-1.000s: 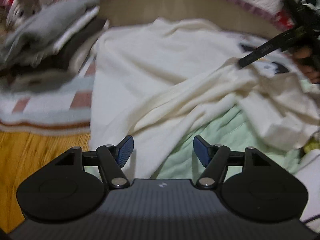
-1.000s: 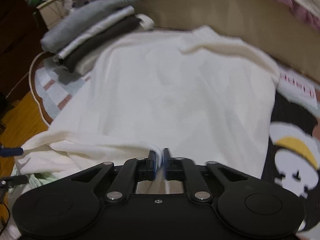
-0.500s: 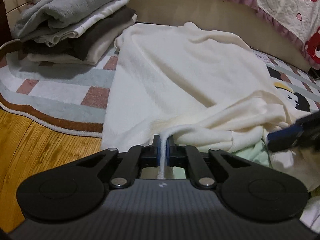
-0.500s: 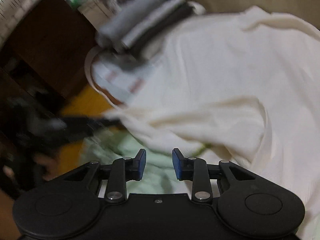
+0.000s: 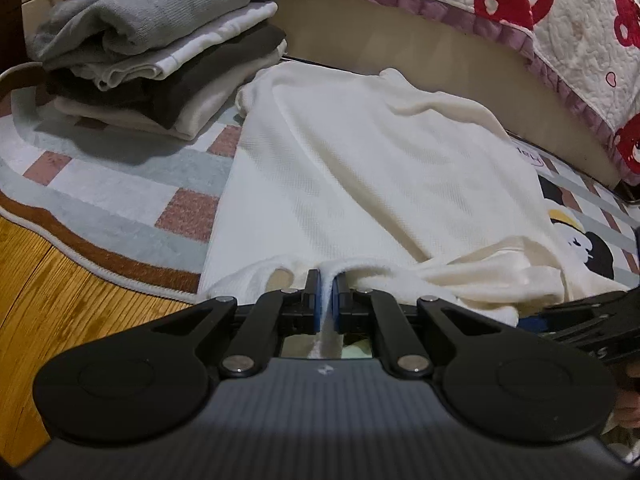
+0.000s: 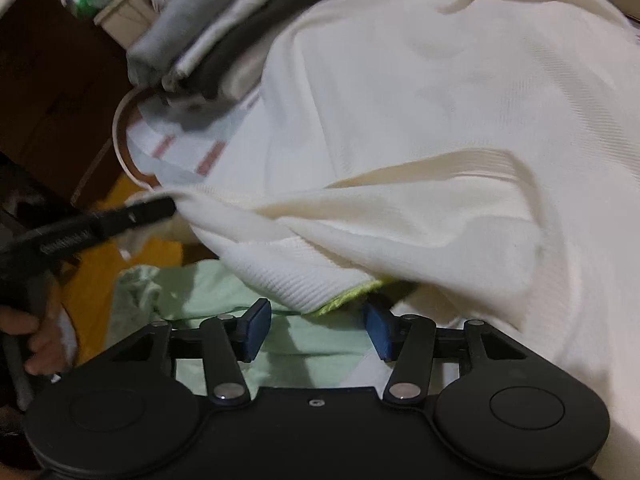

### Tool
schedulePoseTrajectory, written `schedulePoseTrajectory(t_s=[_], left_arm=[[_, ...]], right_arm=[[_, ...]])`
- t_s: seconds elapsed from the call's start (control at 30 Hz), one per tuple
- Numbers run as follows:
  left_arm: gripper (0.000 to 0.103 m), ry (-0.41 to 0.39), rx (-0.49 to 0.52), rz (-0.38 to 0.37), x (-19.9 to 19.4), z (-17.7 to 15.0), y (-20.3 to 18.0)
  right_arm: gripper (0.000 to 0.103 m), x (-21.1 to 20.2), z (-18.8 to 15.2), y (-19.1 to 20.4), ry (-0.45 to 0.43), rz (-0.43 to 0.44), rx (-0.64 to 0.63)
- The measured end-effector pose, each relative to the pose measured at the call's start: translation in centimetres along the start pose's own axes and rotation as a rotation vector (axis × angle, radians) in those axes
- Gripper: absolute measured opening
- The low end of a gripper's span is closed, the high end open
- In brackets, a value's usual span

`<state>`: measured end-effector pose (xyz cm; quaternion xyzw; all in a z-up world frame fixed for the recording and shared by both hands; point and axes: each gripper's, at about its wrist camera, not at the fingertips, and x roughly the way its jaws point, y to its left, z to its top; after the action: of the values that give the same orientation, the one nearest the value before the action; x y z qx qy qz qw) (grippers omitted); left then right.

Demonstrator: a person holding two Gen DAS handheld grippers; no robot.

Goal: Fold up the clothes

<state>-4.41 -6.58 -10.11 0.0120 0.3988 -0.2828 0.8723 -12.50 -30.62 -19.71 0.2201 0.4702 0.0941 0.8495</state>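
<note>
Left gripper (image 5: 326, 294) has its jaws pressed together on a fold at the near edge of the cream shirt (image 5: 360, 168). Right gripper (image 6: 316, 328) is wide apart and grips nothing; it hovers over a pale green garment (image 6: 224, 292) that the shirt partly covers. The shirt lies spread on the patterned rug (image 5: 120, 184), its far end close to the bed base. Beside it, to the left, stands a stack of folded clothes (image 5: 160, 52). The right wrist view is blurred, and there the stack is hard to make out. A yellow-green edge (image 6: 352, 294) shows under the shirt; I cannot tell what it belongs to.
</note>
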Motion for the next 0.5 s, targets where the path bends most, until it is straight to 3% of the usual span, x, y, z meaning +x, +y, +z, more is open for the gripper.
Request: schedulePoseTrajectory(t_s=[0.07, 0.1, 0.13, 0.17, 0.2, 0.27, 0.33, 0.4, 0.5], left_arm=[[0.005, 0.003, -0.025, -0.029, 0.0, -0.1, 0.1], [0.005, 0.003, -0.055, -0.056, -0.2, -0.1, 0.3], [0.005, 0.002, -0.085, -0.084, -0.4, -0.1, 0.5], [0.005, -0.005, -0.081, -0.083, -0.8, 0.1, 0.5], [0.005, -0.015, -0.067, -0.075, -1.4, 0.4, 0.5], [0.005, -0.032, -0.03, -0.044, -2.6, 1.0, 0.2], [0.005, -0.053, 0.012, -0.008, -4.3, 1.8, -0.2], [0.006, -0.065, 0.017, -0.036, -5.9, 2.0, -0.2], [0.009, -0.003, -0.014, -0.033, -6.7, 1.2, 0.5]], right_arm=[[0.057, -0.5, -0.1, -0.1, -0.022, 0.052, 0.002], [0.048, -0.9, -0.2, -0.2, -0.035, 0.084, 0.008], [0.03, -1.3, -0.3, -0.2, -0.048, 0.117, 0.013], [0.022, -1.8, -0.4, -0.3, -0.061, 0.15, 0.019], [0.006, -2.2, -0.5, -0.4, -0.074, 0.182, 0.024], [0.006, -3.5, -0.6, -1.1, -0.107, 0.282, 0.081], [0.006, -5.5, -0.7, -3.0, -0.149, 0.457, 0.237], [0.006, -6.8, -0.7, -4.9, -0.166, 0.619, 0.376], [0.003, -6.9, -1.3, -6.8, -0.1, 0.673, 0.501]])
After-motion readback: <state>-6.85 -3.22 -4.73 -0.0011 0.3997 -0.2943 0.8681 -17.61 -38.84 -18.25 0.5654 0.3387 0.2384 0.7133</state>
